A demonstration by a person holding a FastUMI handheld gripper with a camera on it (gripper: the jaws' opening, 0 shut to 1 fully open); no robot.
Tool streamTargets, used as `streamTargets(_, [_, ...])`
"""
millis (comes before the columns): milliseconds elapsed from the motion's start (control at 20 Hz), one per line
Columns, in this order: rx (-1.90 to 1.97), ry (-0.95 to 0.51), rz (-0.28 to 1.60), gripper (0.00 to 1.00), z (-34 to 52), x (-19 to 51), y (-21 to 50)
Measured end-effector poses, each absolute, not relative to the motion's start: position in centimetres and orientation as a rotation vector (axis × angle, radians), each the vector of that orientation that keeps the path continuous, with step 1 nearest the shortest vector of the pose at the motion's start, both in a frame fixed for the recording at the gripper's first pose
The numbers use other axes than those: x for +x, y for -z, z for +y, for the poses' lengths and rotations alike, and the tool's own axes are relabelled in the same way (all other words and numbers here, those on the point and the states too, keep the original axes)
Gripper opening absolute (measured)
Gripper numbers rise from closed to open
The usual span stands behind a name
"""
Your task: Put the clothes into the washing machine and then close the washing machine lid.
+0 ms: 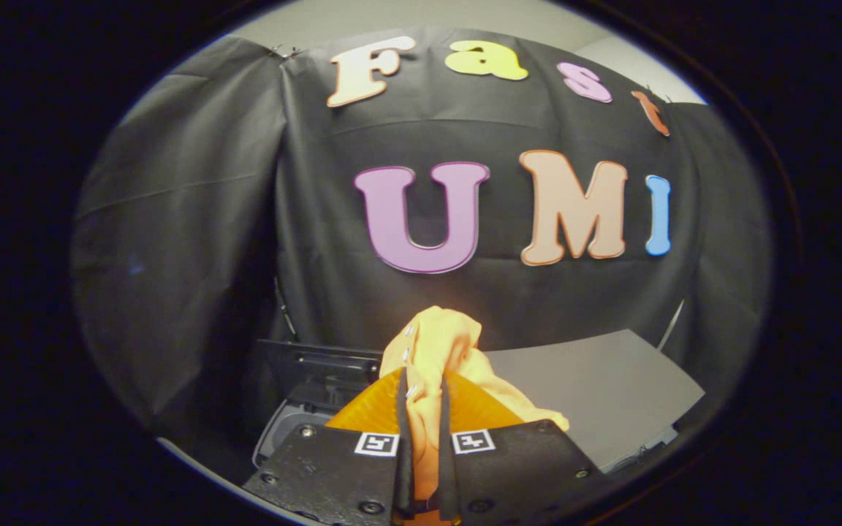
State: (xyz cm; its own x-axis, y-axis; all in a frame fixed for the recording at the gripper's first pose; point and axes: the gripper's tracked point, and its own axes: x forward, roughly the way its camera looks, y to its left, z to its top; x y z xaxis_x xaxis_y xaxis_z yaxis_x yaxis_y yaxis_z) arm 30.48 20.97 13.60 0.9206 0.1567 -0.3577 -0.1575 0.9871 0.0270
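Between gripper (421,409) fingers, pinched orange garment (439,343).

We see the orange garment (439,343) as soft, matt cloth, creased where the gripper (425,409) pinches it between matt black pads with orange ribbed plastic behind; the finger plates look like dull black plastic with small metal screws. The washing machine (596,394) shows a smooth, matt grey top.

Washing machine (304,409) mostly hidden behind tongs (425,409) and cloth (439,343).
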Motion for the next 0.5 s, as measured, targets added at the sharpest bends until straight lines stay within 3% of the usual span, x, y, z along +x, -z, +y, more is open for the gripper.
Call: streamTargets(500, [0.049, -0.236, 0.474, 0.13, 30.1, 31.8, -4.1])
